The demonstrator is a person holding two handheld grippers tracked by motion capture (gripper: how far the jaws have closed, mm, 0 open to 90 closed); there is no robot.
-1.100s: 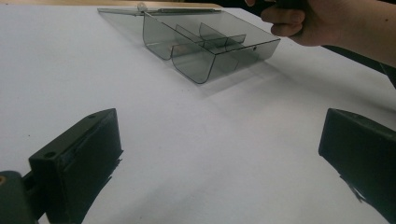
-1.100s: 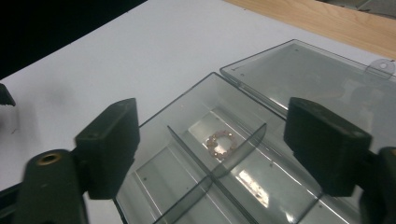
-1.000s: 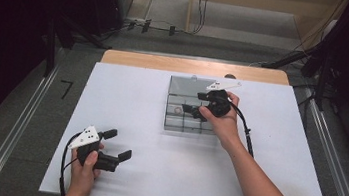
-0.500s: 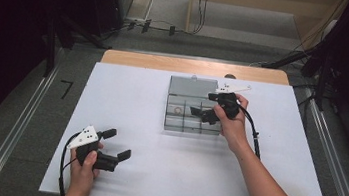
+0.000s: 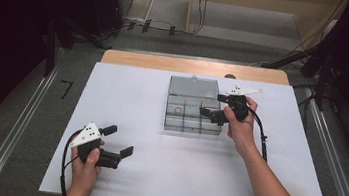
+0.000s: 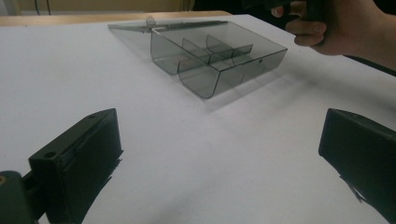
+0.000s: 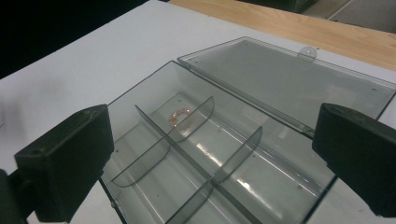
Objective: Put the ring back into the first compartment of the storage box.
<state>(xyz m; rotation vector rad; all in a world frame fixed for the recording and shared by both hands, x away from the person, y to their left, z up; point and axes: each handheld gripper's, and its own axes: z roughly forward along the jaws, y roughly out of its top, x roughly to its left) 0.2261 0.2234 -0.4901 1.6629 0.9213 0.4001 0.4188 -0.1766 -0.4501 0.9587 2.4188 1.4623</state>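
A clear grey compartment box (image 5: 167,113) lies at the table's middle with its lid (image 5: 194,86) folded flat behind it. A small orange ring (image 5: 177,110) rests in its back left compartment. My right gripper (image 5: 212,105) hangs over the box's right edge, pointing left across it. Its jaws have just been opening and now stand wide with nothing between them. In the right gripper view, the ring (image 7: 177,114) lies beyond the dividers, between the open jaws of that gripper (image 7: 215,119). My left gripper (image 5: 119,140) rests open at the front left, aimed at the box (image 6: 219,81).
The white table top (image 5: 262,189) spreads wide around the box. A wooden strip (image 5: 142,60) runs along its far edge. Metal rails (image 5: 17,129) flank the table on the floor. A cable (image 5: 261,136) trails from the right gripper along the forearm.
My right gripper has drifted to the right, from above the box's right compartments to its right edge. The left hand has stayed in place.
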